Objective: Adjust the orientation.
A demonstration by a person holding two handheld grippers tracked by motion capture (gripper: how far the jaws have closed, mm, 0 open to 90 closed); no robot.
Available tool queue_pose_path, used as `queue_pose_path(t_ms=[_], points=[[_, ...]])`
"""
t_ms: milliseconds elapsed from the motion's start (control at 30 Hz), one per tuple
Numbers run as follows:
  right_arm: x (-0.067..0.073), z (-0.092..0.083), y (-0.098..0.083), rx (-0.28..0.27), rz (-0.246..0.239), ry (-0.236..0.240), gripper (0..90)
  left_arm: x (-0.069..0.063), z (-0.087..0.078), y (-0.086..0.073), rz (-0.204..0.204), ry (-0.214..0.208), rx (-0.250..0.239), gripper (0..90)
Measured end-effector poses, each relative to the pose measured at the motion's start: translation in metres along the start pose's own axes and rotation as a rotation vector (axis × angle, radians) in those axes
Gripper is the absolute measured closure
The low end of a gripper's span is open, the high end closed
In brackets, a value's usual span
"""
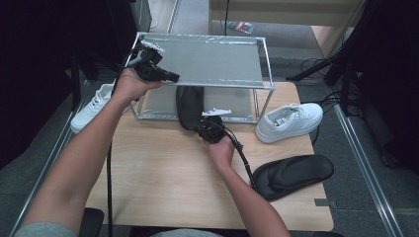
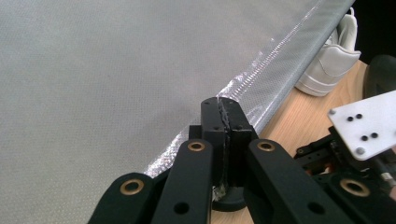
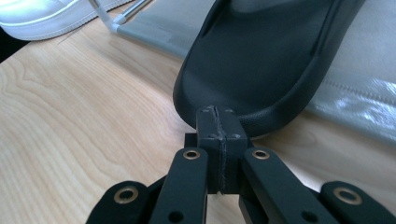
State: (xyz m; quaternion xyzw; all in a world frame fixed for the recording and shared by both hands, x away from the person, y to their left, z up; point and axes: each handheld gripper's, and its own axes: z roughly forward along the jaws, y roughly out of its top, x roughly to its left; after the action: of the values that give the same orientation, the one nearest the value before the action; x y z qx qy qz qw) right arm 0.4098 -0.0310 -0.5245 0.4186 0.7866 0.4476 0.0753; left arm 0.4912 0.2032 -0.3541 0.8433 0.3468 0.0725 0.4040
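The right gripper (image 3: 218, 122) sits with its jaws pressed flat together, nothing between them, tips right up against the heel edge of a black slipper (image 3: 261, 60). That slipper is smooth, matte, rubbery-looking, with a rounded raised rim; its heel hangs out over the pale wood-grain table (image 1: 163, 168) while the rest lies on the lower shelf of a metal-framed rack (image 1: 265, 64). Whether the tips actually touch the heel, I cannot tell.

Up on the rack's top shelf, the left gripper (image 2: 226, 115) is closed tight too, holding nothing, its tips over the grey, finely woven shelf cloth near the shiny taped edge.

Around them: the rack has thin silvery tube legs and two grey fabric-like shelves. A second black slipper (image 1: 291, 175) lies flat on the table's right side, well apart from the first. A white sneaker (image 1: 289, 122) with laces stands just beside the rack's right leg; another white sneaker (image 1: 91, 107) sits off the rack's left side, partly behind the person's left forearm. The right gripper's cable (image 1: 245, 160) trails back over the table toward the second slipper.
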Motion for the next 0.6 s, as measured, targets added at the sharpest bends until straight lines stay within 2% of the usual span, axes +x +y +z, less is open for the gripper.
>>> queue_pose_path(t_ms=[167, 400, 500, 600], points=[[0.001, 0.01, 0.007, 0.002, 0.01, -0.002, 90.0, 0.0, 0.0, 0.0, -0.003, -0.002, -0.002, 90.0], [-0.001, 0.026, 0.013, -0.02, 0.036, 0.026, 90.0, 0.002, 0.0, -0.001, -0.012, -0.011, -0.008, 90.0], [0.0, 0.029, 0.017, -0.011, 0.024, 0.018, 90.0, 0.001, 0.0, -0.001, -0.012, -0.008, -0.008, 90.0], [-0.001, 0.033, 0.021, -0.007, -0.008, 0.005, 90.0, 0.002, 0.0, -0.002, -0.012, -0.013, -0.021, 90.0]])
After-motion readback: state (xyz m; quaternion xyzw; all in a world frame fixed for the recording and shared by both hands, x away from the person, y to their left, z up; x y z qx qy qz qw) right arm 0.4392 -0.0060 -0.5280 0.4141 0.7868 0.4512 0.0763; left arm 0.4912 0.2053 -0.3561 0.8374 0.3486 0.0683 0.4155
